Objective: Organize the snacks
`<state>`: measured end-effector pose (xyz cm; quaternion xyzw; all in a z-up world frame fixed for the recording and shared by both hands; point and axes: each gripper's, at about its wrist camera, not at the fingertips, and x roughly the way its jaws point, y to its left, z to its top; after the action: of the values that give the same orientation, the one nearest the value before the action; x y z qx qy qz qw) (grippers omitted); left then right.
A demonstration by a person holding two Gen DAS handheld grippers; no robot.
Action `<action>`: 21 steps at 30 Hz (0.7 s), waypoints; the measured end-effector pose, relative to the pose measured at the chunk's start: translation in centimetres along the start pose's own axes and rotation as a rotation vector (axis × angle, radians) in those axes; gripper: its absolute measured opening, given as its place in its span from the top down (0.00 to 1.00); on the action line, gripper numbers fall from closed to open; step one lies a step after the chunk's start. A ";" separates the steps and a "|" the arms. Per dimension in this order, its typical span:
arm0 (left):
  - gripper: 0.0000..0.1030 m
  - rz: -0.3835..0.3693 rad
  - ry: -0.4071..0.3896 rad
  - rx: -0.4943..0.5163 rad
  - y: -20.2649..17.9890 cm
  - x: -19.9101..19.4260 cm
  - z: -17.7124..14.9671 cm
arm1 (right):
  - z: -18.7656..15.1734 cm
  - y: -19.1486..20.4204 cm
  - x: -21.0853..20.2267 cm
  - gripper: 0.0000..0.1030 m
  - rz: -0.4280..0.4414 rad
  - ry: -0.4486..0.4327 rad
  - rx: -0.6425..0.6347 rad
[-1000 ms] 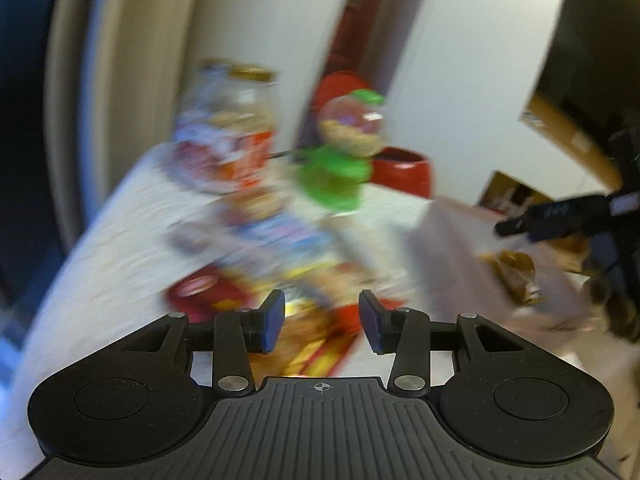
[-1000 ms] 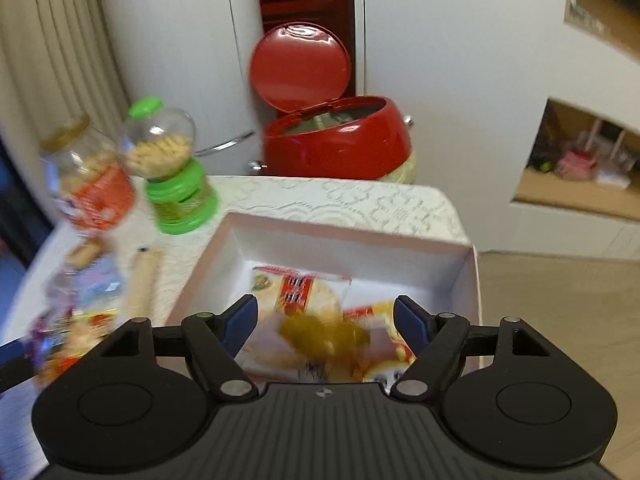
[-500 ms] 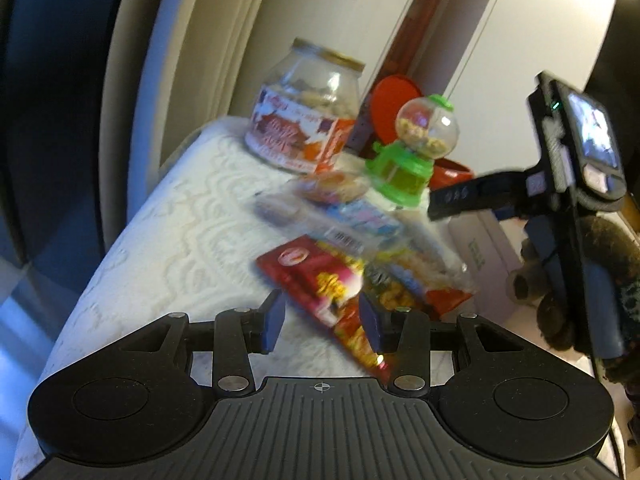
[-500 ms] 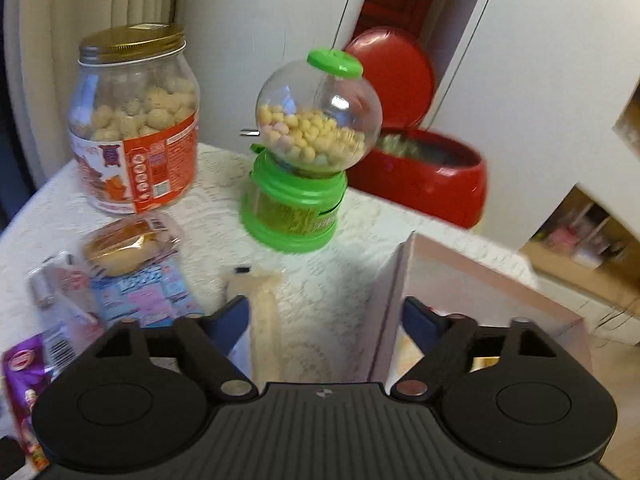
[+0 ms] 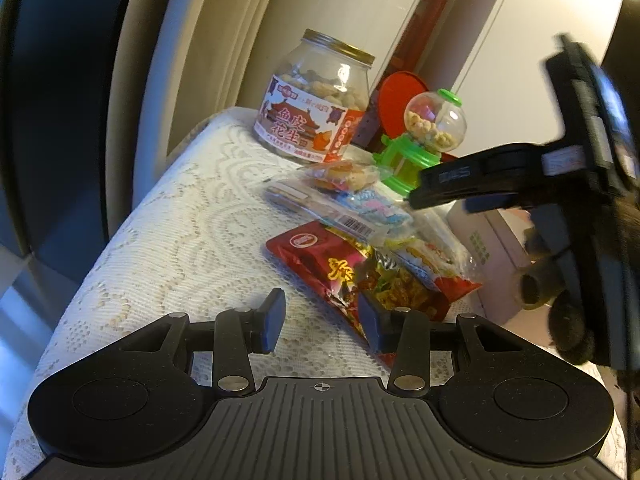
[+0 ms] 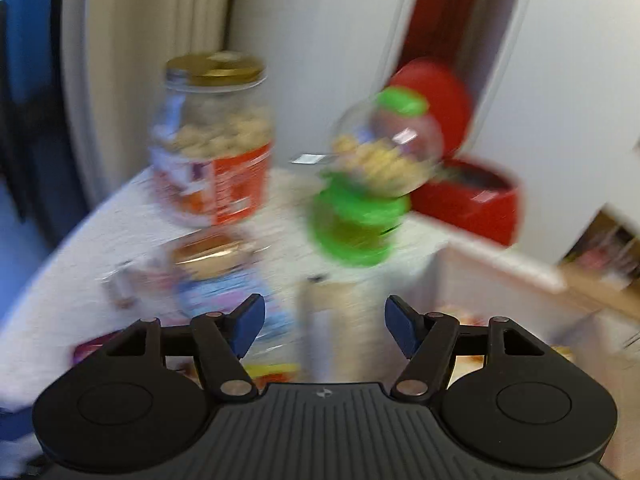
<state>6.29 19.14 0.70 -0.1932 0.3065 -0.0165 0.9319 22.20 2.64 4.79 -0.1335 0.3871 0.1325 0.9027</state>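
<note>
Moved: right hand-held gripper [image 6: 325, 326] swung away from the pink box [image 6: 500, 268] and over to the loose snack pile; its jaws have just been closing in a bit, but nothing is pinched between them, only a pale stick-shaped packet [image 6: 344, 320] lying below the gap. Earlier it sat right over the box with packets inside.
Far left: lace-covered worktop [image 5: 172, 240], bare on this side.
Left hand-held gripper: [image 5: 320, 322] part-spread and empty, hovering low just short of the red foil snack bag [image 5: 320, 264]; its right pad sits in front of the bag's near end, can't tell if it touches.
Middle pile: a clear wrapped pastry [image 5: 344, 176], a pale blue packet [image 5: 372, 208] and more bags overlapping beside the red one, all still out on the worktop.
Back row: peanut jar [image 5: 316, 116] with a gold lid, then the green candy dispenser [image 5: 428, 140], both upright.
Right: the other tool pokes into the left view above the pile; the box is just beside the snacks.
What it means: looks like 1 drop-off is done and it's back for the next pick, probably the pale stick. Plenty left to sort.
</note>
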 end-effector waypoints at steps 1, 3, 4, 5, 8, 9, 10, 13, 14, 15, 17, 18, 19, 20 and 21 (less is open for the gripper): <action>0.56 -0.002 0.000 0.000 0.0 -0.1 0.0 | 0.2 0.2 0.7 0.40 -0.012 0.019 -0.006; 0.56 -0.005 -0.001 0.000 0.1 -0.2 -0.1 | 0.2 0.7 2.3 0.48 -0.048 0.051 -0.026; 0.56 -0.005 -0.001 -0.002 0.2 -0.3 -0.1 | 0.1 0.7 2.9 0.48 -0.056 0.062 -0.030; 0.56 -0.005 -0.002 -0.006 0.3 -0.4 -0.2 | 0.0 0.5 3.3 0.48 -0.053 0.049 -0.025; 0.57 -0.005 -0.007 -0.027 1.0 -0.5 -0.2 | -0.3 0.7 3.0 0.55 -0.034 0.047 -0.054; 0.57 -0.006 -0.009 -0.034 1.1 -0.5 -0.2 | -0.6 0.9 2.6 0.58 -0.034 0.051 -0.073; 0.57 -0.005 -0.011 -0.039 1.1 -0.5 -0.2 | -0.8 1.1 2.2 0.59 -0.028 0.055 -0.091; 0.57 -0.001 -0.009 -0.033 1.1 -0.5 -0.2 | -1.9 1.1 0.5 0.66 0.042 0.062 -0.109; 0.57 0.003 -0.007 -0.032 1.0 -0.5 -0.2 | -2.4 0.9 0.1 0.69 0.074 0.070 -0.100; 0.57 0.007 -0.005 -0.032 0.9 -0.6 -0.2 | -2.9 0.7 -0.6 0.69 0.111 0.073 -0.089; 0.57 0.013 -0.002 -0.030 0.6 -0.8 -0.2 | -4.3 0.3 -2.2 0.70 0.195 0.083 -0.072; 0.57 0.023 0.001 -0.024 0.4 -0.9 -0.2 | -5.0 0.1 -3.0 0.70 0.237 0.090 -0.065; 0.57 0.031 0.005 -0.018 0.2 -1.1 -0.3 | -5.9 -0.2 -3.7 0.70 0.276 0.094 -0.060; 0.57 0.036 0.010 -0.009 0.0 -1.3 -0.3 | -6.7 -0.5 -4.4 0.70 0.313 0.101 -0.055; 0.57 0.032 0.011 0.002 -0.3 -1.6 -0.4 | -7.6 -1.0 -5.1 0.70 0.357 0.113 -0.048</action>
<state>4.79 18.99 1.42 -0.1870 0.3148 -0.0029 0.9306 14.11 -1.56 3.66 -0.0914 0.4512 0.2919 0.8384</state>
